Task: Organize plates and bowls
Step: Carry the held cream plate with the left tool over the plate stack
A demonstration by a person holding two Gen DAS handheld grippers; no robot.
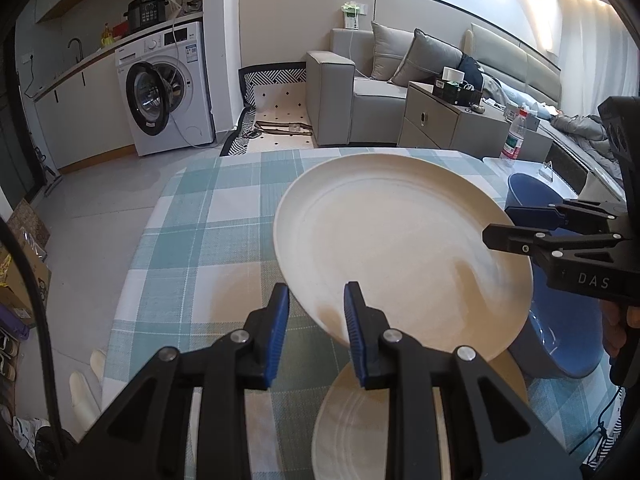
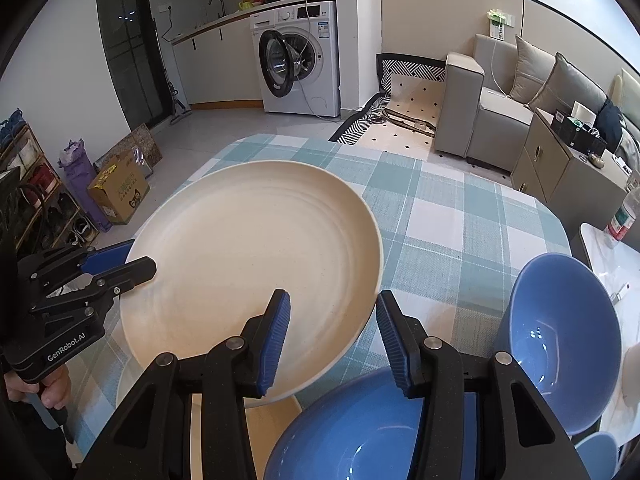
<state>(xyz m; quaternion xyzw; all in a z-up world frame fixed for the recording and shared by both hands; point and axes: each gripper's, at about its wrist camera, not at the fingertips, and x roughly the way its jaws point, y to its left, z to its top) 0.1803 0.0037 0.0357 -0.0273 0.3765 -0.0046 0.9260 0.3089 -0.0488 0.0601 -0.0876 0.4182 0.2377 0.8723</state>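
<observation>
Left wrist view: left gripper (image 1: 316, 308) fingers are clamping the near rim of the round cream plate (image 1: 400, 248), lifted over the checked bench (image 1: 208, 216). Right wrist view: right gripper (image 2: 330, 322) fingers are straddling the plate's rim; contact unclear. Blue bowls (image 2: 560, 340) are sitting alongside.

plate (image 2: 248, 264) – cream | bowls (image 2: 560, 340) – blue | tablecloth (image 2: 460, 216) – teal-white check

You hold a matt, finely speckled cream round plate (image 2: 256, 256) above woven checked cloth (image 2: 460, 240); your nearest blue ceramic-looking bowl (image 2: 348, 432) shines glossy
</observation>
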